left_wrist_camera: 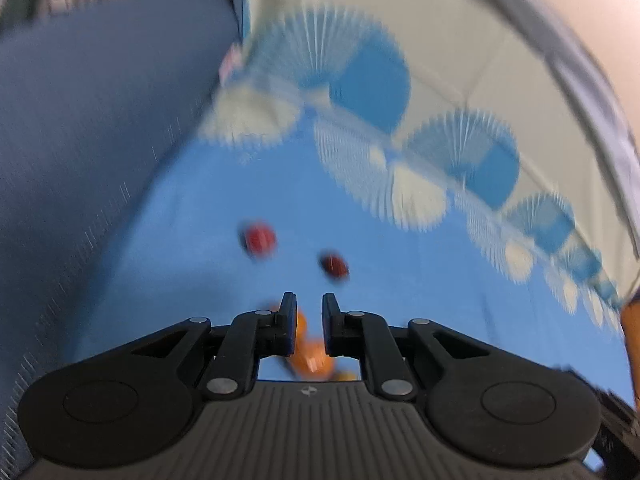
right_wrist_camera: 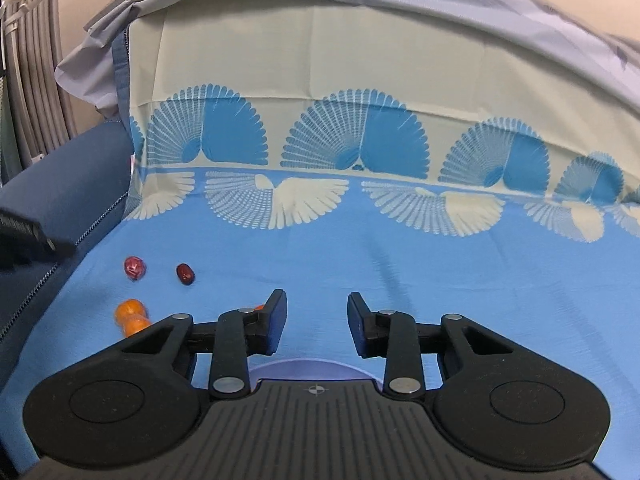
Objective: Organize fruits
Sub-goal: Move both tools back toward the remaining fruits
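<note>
The left gripper (left_wrist_camera: 309,300) points down at a blue cloth (left_wrist_camera: 400,280). Its picture is blurry. Its two black fingers stand close together with a thin gap between them, and nothing sits between the tips. Just under and behind the fingers lies an orange fruit (left_wrist_camera: 312,356); it looks as if it lies on the cloth below, not held. Ahead of the fingers and a little to the left lies a round red fruit (left_wrist_camera: 260,239). Ahead and a little to the right lies a darker red fruit (left_wrist_camera: 334,265). The two red fruits lie near each other but do not touch.

The right gripper (right_wrist_camera: 317,298) hangs over the same blue cloth (right_wrist_camera: 440,280). Its fingers stand apart and hold nothing. Below the gap, close to the gripper's body, peeks the rim of a pale purple plate (right_wrist_camera: 312,368). All the fruits lie off to the left of this gripper. The round red fruit (right_wrist_camera: 134,267) is furthest left, and the dark red fruit (right_wrist_camera: 185,273) lies beside it, apart. Nearer, two orange fruits (right_wrist_camera: 132,316) lie touching each other. One more bit of orange (right_wrist_camera: 260,307) shows just behind the left finger.

Beyond both grippers the cloth has a row of blue and cream fan shapes (right_wrist_camera: 352,140). A dark blue cushion (right_wrist_camera: 60,200) lies at the left edge.
</note>
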{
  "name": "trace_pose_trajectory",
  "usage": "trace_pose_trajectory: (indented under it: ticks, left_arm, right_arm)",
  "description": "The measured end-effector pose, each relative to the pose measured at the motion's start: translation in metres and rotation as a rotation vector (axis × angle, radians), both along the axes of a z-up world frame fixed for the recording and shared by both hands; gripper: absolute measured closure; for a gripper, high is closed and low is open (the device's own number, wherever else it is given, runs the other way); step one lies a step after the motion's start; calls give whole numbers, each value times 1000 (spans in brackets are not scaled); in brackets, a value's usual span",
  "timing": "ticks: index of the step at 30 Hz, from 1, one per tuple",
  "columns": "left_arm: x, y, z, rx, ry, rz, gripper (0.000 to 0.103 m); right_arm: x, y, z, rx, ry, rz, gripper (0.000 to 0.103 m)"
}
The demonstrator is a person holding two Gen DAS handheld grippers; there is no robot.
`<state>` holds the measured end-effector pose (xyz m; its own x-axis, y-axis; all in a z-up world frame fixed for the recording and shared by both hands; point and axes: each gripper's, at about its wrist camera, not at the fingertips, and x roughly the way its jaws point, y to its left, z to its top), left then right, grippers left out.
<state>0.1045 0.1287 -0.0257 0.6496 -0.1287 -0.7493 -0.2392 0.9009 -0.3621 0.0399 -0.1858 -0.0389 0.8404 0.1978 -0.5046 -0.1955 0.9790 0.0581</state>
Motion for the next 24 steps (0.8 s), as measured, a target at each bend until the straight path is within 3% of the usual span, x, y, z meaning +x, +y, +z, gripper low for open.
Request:
trace_pose_trajectory:
  ticks: [3,5,11,17,20,24]
  left_arm:
    - [6,-1,-21,-67,107,2,77]
    - [9,-2,-32,-97,166,-11,60]
    - [16,-9,-42,-106,198,-42,50]
    - [30,-12,-51,-90,222,-34,49]
    - [35,-13,-53,-87,229,-24,49]
    - [43,-19,-57,-68,237,-34,49]
  right_arm:
    - [13,9,-3,24,34,16,68]
    - [22,13,-7,37,59,30,67]
    - [54,22,-18,125,151,48,55]
    - [81,37,-34,145,232,47,51]
    - [92,45,-41,125,259,41,43]
    - [108,52,-54,112,299,32,42]
